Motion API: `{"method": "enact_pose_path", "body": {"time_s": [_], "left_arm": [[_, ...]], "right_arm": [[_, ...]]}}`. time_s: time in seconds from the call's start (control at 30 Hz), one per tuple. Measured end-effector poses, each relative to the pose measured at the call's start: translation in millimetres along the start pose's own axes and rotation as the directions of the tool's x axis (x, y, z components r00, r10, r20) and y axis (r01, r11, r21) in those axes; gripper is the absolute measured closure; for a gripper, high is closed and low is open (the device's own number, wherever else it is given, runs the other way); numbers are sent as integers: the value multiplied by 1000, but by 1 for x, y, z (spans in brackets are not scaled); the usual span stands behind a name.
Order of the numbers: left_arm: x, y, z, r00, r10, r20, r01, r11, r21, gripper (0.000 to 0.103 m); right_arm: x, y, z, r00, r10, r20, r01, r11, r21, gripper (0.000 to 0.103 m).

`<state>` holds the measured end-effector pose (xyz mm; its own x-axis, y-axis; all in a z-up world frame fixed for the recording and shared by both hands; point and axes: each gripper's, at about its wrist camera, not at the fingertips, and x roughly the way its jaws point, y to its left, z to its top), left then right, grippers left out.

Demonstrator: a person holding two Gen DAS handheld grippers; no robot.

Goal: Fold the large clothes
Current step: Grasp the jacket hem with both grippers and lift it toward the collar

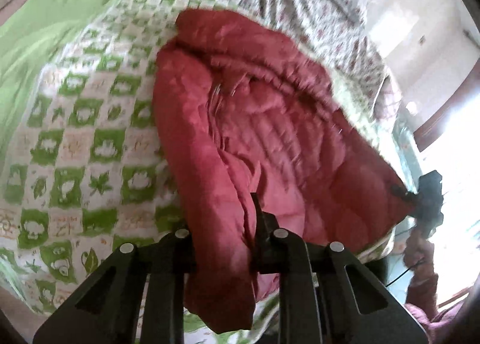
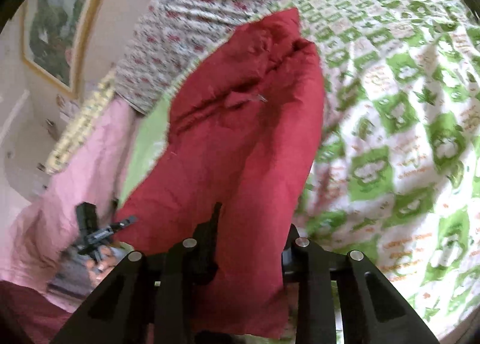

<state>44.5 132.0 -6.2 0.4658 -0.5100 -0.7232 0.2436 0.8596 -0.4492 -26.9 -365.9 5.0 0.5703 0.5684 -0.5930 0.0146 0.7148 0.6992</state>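
Both grippers: matte black linkage arms, triangular cutouts, four round silver pins each. Left gripper [image 1: 223, 242], right gripper [image 2: 249, 242]. Thin black cable [image 1: 405, 272] trailing. Person wears dark red sleeve [image 1: 426, 290].

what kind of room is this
Most likely a bedroom at home. A red padded jacket lies on a bed covered by a green-and-white checked quilt, with a floral sheet beyond it and a framed picture on the wall.
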Motion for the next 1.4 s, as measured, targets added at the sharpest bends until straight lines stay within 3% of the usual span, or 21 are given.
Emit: {"method": "enact_pose_path", "body": {"time_s": [0.23, 0.4, 0.57, 0.9, 1.23, 1.4], "left_arm": [[-22, -14, 28, 992, -32, 125, 33, 999, -4, 86], [-29, -24, 56, 984, -26, 178, 23, 1000, 18, 86], [-33, -23, 91, 973, -58, 224, 59, 998, 3, 86], [-15, -24, 170, 961, -44, 275, 47, 999, -3, 86], [38, -2, 250, 970, -21, 242, 50, 993, -111, 86], [81, 9, 288, 978, 28, 207, 4, 988, -154, 86]], "right_arm": [[-7, 16, 20, 994, 78, 80, -77, 997, -18, 77], [-11, 32, 44, 985, 107, 132, -100, 993, -59, 77], [-9, 36, 79, 973, 142, 181, -133, 989, -61, 77], [13, 41, 160, 959, 81, 272, -72, 997, -42, 78], [66, 25, 241, 956, -9, 292, -4, 999, 44, 78], [98, 5, 276, 957, -50, 285, 12, 991, 135, 77]]}}
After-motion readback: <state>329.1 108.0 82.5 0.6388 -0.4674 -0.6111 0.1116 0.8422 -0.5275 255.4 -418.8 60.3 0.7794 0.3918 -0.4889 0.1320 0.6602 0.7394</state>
